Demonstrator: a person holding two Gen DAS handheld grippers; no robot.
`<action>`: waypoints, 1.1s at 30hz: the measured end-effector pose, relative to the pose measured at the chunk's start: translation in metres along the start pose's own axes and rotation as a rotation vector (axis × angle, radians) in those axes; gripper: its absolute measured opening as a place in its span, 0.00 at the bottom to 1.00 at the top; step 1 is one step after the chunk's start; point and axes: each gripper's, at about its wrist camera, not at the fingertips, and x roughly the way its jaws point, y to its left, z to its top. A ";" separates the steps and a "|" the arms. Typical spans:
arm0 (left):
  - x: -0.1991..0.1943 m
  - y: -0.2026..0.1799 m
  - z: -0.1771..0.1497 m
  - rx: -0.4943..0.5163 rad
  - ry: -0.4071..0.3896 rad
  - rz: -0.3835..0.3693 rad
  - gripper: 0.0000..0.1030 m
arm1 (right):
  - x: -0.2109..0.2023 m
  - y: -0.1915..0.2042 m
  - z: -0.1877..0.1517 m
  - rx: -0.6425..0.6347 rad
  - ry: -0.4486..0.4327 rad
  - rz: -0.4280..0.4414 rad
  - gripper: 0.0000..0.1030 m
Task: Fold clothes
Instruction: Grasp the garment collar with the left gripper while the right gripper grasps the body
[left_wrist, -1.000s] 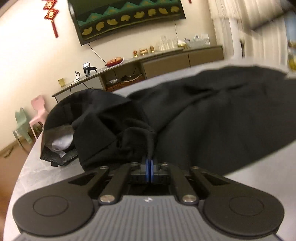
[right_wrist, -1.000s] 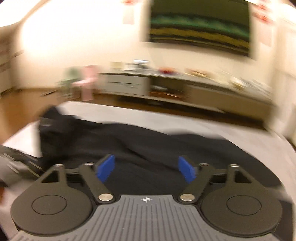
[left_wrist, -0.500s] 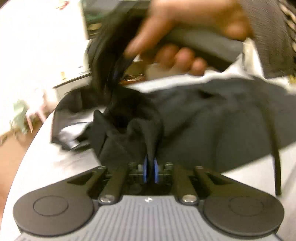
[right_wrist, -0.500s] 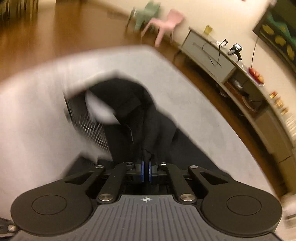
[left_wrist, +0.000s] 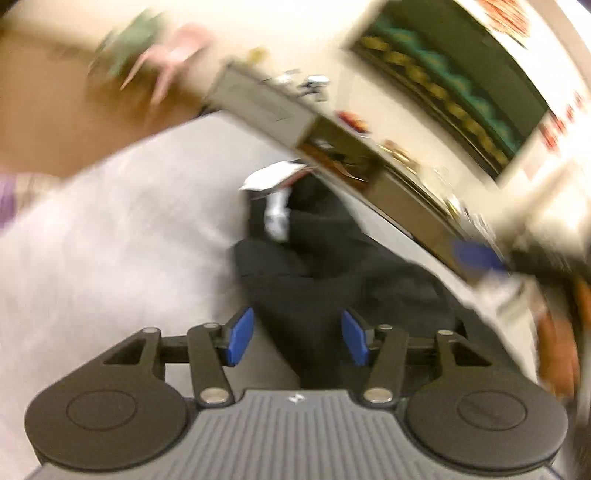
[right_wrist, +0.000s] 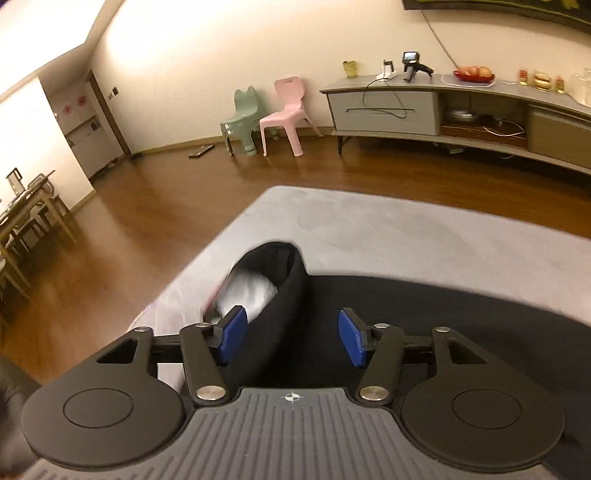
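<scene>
Left gripper (left_wrist: 297, 338): jaws spread wide, blue pads (left_wrist: 240, 336) well apart, nothing between them in contact. The left wrist view is heavily motion-blurred. Ahead of the pads, the black garment (left_wrist: 332, 280) lies bunched on the grey table (left_wrist: 110, 258), with a white label patch (left_wrist: 277, 218) showing near its far end. A second blue pad, belonging to the right gripper (left_wrist: 476, 258), appears at the right edge of this view — its outline is too blurred to read further.

Right gripper (right_wrist: 291, 338): jaws spread wide, blue pads (right_wrist: 351, 341) clear of the fabric. The black garment (right_wrist: 443, 332) lies spread flat on the grey table (right_wrist: 406, 236) below and to the right of the pads. A collar band (right_wrist: 291, 280) stands curled up just ahead of the left pad, with white lining (right_wrist: 251, 291) visible inside it.

Background, right wrist view: pink chair (right_wrist: 286, 110) and green chair (right_wrist: 240, 118) side by side against the wall, beside a long grey sideboard (right_wrist: 388, 107) — wooden floor (right_wrist: 147, 214) between these and the table.
</scene>
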 end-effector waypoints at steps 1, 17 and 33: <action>0.005 0.008 0.003 -0.064 0.014 -0.001 0.53 | -0.017 -0.008 -0.017 -0.006 0.006 -0.001 0.69; -0.042 0.004 -0.026 -0.102 -0.224 0.220 0.11 | -0.235 -0.191 -0.258 0.320 0.025 -0.451 0.72; 0.010 0.016 -0.010 -0.191 -0.087 0.221 0.26 | -0.374 -0.234 -0.346 0.850 -0.304 -0.734 0.87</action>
